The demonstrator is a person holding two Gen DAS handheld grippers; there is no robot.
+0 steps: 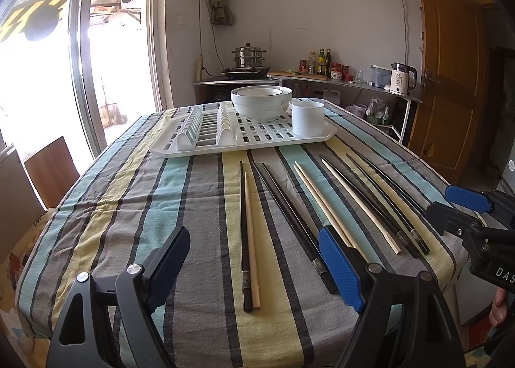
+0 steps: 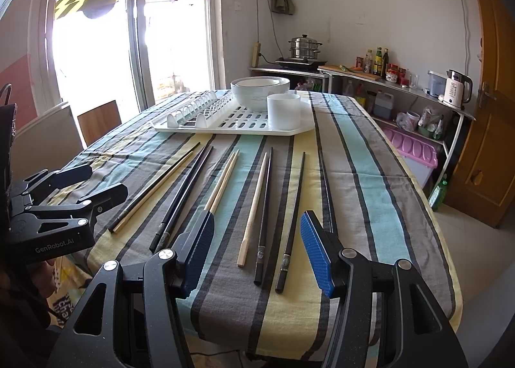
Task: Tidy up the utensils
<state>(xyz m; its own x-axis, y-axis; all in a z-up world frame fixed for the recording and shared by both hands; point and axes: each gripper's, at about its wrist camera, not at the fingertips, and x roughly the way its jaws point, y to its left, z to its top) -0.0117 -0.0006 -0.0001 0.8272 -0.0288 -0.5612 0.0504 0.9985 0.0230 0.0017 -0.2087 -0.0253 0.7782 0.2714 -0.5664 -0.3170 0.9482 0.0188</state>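
Observation:
Several black and wooden chopsticks lie side by side on the striped tablecloth (image 1: 180, 207). My left gripper (image 1: 256, 271) hovers open over the near table edge, with a black chopstick (image 1: 243, 239) and a wooden chopstick (image 1: 250, 239) lying between its fingers, untouched. My right gripper (image 2: 257, 252) is open too, above a wooden chopstick (image 2: 254, 203) and two black ones (image 2: 294, 220). Each gripper shows in the other's view: the right gripper (image 1: 444, 203) at the right, the left gripper (image 2: 109, 179) at the left. Behind the chopsticks sits a white drying rack (image 1: 193, 146) with a white cup (image 1: 307, 117).
Stacked white bowls (image 1: 260, 104) stand in the rack beside the cup. A wooden chair (image 1: 51, 168) stands at the table's left side. Behind are a counter with a steel pot (image 1: 248, 55), bottles and a kettle (image 1: 400, 78), and a wooden door (image 1: 450, 71) at the right.

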